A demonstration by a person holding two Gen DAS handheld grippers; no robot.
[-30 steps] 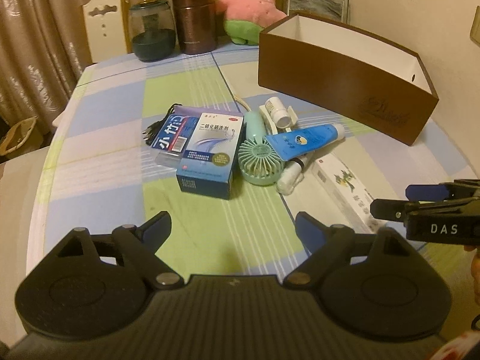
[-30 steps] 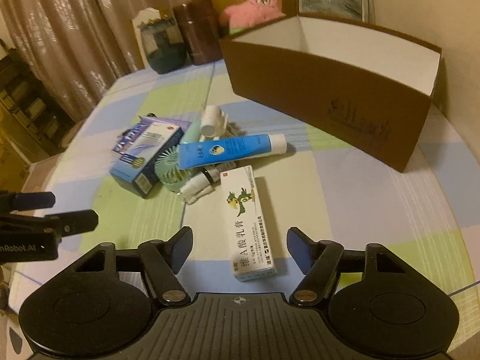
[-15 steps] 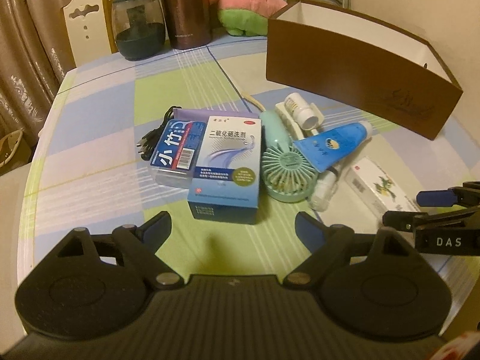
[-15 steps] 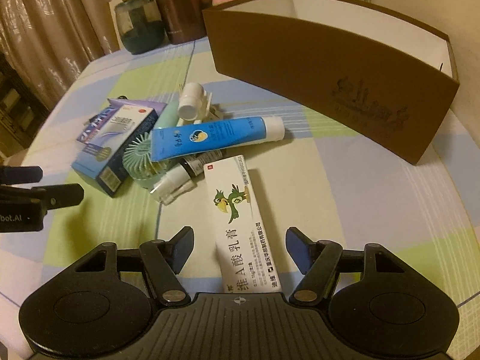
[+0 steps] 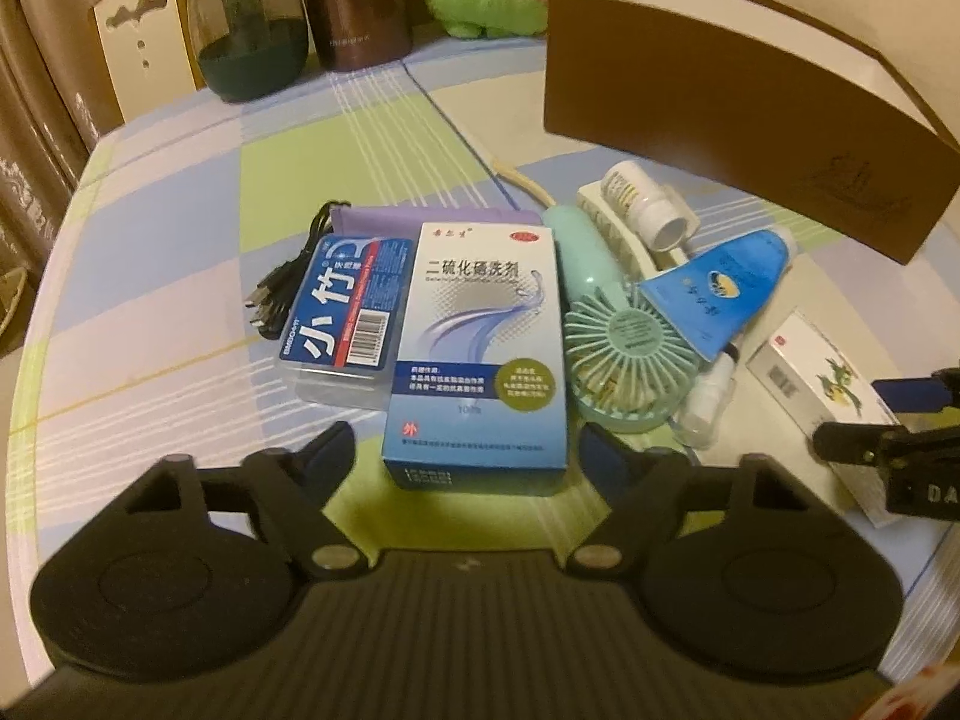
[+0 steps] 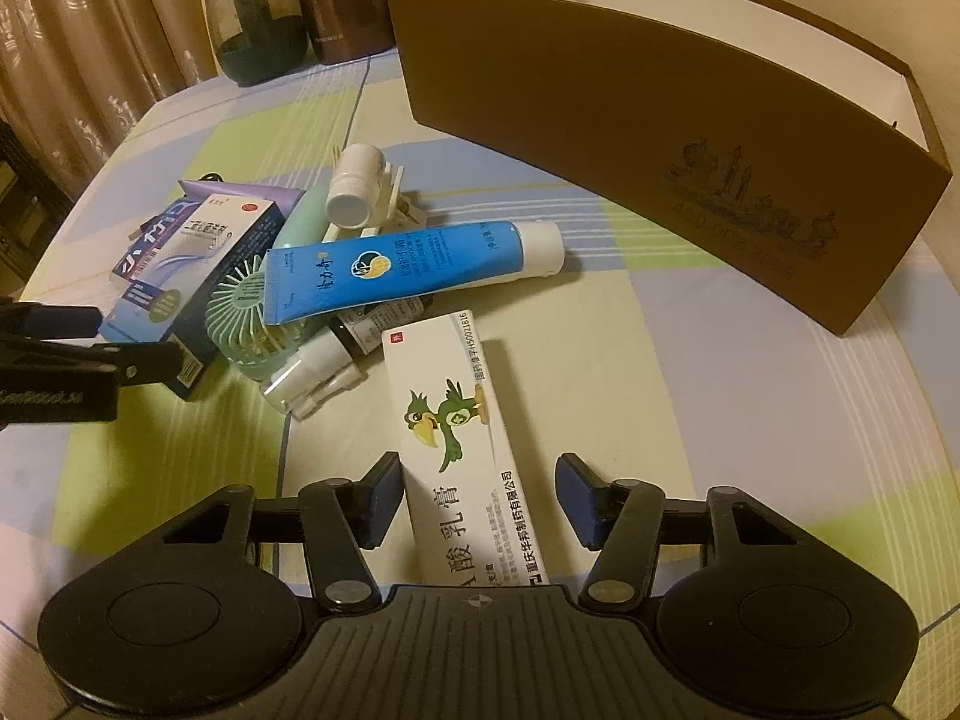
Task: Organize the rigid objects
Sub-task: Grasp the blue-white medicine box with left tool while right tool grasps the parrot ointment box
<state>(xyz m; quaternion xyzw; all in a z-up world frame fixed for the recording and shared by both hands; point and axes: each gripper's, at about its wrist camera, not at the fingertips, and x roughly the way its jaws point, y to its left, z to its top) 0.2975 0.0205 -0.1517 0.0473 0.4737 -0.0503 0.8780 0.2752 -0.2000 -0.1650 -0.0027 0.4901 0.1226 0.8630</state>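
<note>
Brown box (image 6: 690,138) at 1 o'clock shows white inner walls; "DA" marks right gripper (image 6: 477,501), closing astride white parrot carton (image 6: 462,420); left gripper (image 5: 468,450) closing astride blue-white carton (image 5: 480,348).

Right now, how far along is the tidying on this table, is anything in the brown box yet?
Nothing looks done: the part of the brown box interior that shows is bare. In hand: the left gripper is closing around the blue medicine box, the right gripper around the white ointment box, neither lifted. Left: the blue tube, fan, small white bottle and the rest.
</note>
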